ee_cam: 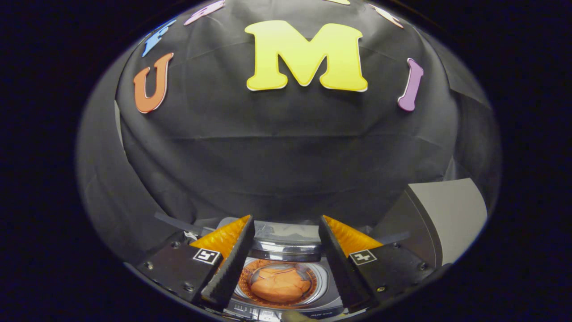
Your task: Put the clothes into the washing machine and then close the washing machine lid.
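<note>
Orange clothes [278,285] in washing machine [286,250], between parted jaws.

gripper [286,232]: fingers spread wide apart, nothing btwn pads, hovers above washing machine [286,250]
washing machine: top-loader, drum opening seen btwn the fingers
clothes [279,286]: orange bundle lying in drum
lid [447,214]: grey panel, raised, right of machine
backdrop: black cloth wall beyond the fingers
</note>
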A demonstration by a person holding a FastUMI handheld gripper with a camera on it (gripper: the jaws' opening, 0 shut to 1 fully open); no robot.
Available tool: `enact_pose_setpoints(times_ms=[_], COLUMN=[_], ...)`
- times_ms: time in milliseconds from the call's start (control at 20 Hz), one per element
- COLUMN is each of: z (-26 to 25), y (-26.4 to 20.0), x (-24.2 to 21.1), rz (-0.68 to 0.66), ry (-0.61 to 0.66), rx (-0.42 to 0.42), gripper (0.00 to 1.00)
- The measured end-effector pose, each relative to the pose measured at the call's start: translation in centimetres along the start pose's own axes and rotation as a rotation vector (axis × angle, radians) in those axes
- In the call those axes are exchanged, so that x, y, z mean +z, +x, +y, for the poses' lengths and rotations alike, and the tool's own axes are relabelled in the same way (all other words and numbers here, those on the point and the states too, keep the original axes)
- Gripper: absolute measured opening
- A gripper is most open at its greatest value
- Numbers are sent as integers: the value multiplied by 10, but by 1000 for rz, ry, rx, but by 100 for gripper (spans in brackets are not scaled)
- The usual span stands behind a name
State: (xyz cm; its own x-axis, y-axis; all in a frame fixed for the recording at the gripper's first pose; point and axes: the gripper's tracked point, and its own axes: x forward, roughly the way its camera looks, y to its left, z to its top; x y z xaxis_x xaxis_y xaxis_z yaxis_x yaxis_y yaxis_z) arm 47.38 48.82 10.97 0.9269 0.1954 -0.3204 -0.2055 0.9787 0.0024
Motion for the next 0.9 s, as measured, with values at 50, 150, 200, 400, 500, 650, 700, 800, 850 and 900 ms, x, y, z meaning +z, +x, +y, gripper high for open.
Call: enact_pose_setpoints(times_ms=[50,150,200,400,500,650,700,800,850,900], z=[0,1,1,2,3,4,5,4,3,3], y=[-2,-5,-7,-14,-18,-26,-27,-27,-27,-27], x=[-2,-6,-8,-17,-26,-38,-43,-55,-63,-70], rz=[2,5,7,15,22,42,47,72,86,98], ry=[-2,-10,-15,-30,-34,-41,-46,-64,-75,-80], rx=[0,0,0,8,13,24,27,26,28,34], gripper=[91,90,90,90,90,90,90,90,91,90])
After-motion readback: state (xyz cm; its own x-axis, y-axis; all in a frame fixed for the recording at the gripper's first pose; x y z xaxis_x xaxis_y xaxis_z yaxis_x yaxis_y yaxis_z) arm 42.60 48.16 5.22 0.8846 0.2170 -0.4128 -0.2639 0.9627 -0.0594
